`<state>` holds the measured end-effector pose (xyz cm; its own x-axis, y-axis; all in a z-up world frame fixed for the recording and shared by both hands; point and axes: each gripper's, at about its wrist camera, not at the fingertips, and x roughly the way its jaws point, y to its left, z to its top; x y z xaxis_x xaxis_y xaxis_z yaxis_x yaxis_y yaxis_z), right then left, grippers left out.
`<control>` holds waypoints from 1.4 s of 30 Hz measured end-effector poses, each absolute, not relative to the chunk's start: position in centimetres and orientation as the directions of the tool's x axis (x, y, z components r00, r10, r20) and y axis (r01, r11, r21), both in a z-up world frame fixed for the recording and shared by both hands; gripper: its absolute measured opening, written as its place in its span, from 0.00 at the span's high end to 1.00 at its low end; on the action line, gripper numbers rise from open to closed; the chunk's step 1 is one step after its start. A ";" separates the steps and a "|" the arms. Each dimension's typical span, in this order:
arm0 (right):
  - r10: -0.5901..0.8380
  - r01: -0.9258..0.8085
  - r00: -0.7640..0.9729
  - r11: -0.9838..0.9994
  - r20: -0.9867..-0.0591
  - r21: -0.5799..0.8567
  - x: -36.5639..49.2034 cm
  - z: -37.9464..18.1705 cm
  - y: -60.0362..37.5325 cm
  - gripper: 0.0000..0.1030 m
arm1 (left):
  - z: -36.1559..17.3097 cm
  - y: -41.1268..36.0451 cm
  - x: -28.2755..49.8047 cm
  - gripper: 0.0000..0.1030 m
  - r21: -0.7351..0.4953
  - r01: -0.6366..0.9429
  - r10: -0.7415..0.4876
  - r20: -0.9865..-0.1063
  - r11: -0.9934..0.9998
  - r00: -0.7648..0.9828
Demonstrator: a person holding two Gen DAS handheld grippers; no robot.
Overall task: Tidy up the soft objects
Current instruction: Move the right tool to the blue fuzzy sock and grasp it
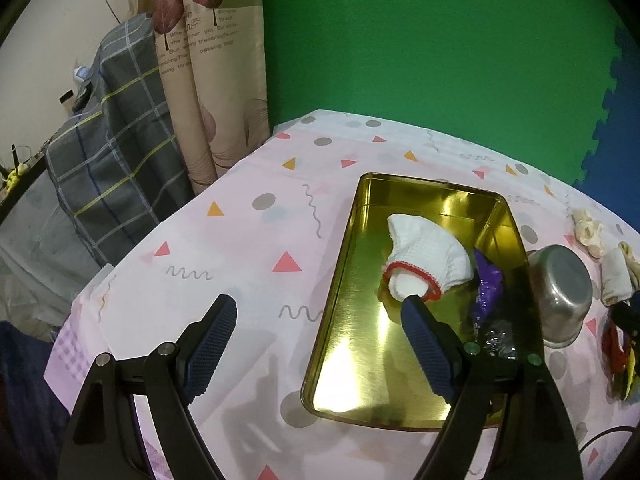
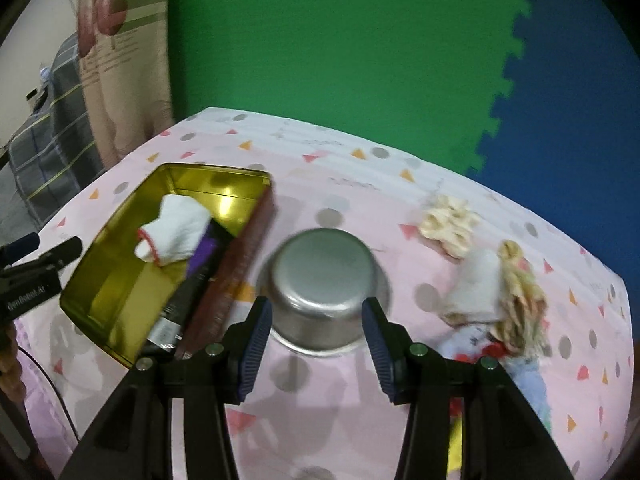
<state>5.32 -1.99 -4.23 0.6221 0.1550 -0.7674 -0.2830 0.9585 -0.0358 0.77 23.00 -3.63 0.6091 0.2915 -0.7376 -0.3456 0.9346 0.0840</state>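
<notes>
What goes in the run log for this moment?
left gripper: open, empty | right gripper: open, empty, above upturned steel bowl | gold tin: white sock inside | more soft items on table

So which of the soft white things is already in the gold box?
The white sock with the red cuff; it lies inside the gold box. The other white cloth sits on the table right of the upturned steel bowl.

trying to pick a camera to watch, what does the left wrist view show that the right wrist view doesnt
Only the left wrist view: the open left gripper up close, and the checked cloth clearly.
Only the right wrist view: the open right gripper, and the whole pile of soft things to the right of the bowl.
Both: gold tin holding a white sock, upturned metal bowl.
</notes>
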 end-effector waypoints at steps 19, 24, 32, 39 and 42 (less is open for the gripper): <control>0.038 -0.079 0.630 0.997 -0.776 -0.015 2.1 -5.6 -17.4 0.54 | -2.7 16.4 0.8 0.20 0.120 -0.213 0.231 -0.742 0.970 0.629; 0.006 -0.009 0.624 1.000 -0.781 0.001 0.7 -6.2 -22.3 0.54 | -2.5 13.2 1.1 0.20 0.123 -0.139 0.184 -0.744 0.983 0.642; 0.057 -0.015 0.619 0.998 -0.783 0.061 -1.4 -7.3 -24.9 0.54 | -3.4 7.8 1.6 0.20 0.133 -0.014 0.111 -0.763 0.991 0.637; 0.143 -0.095 0.661 0.990 -0.736 0.107 -2.2 -6.6 -22.8 0.39 | -4.2 4.4 1.8 0.20 0.143 0.072 0.067 -0.779 0.987 0.624; 0.163 -0.128 0.658 0.986 -0.735 0.104 -1.5 -6.7 -21.6 0.39 | -4.6 3.5 1.9 0.20 0.140 0.091 0.054 -0.785 0.986 0.617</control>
<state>-1.53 -21.61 -6.66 0.6584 0.1630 -0.7348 -0.1277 0.9863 0.1044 1.86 3.51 -4.56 0.6171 0.0544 -0.7850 0.0907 0.9861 0.1396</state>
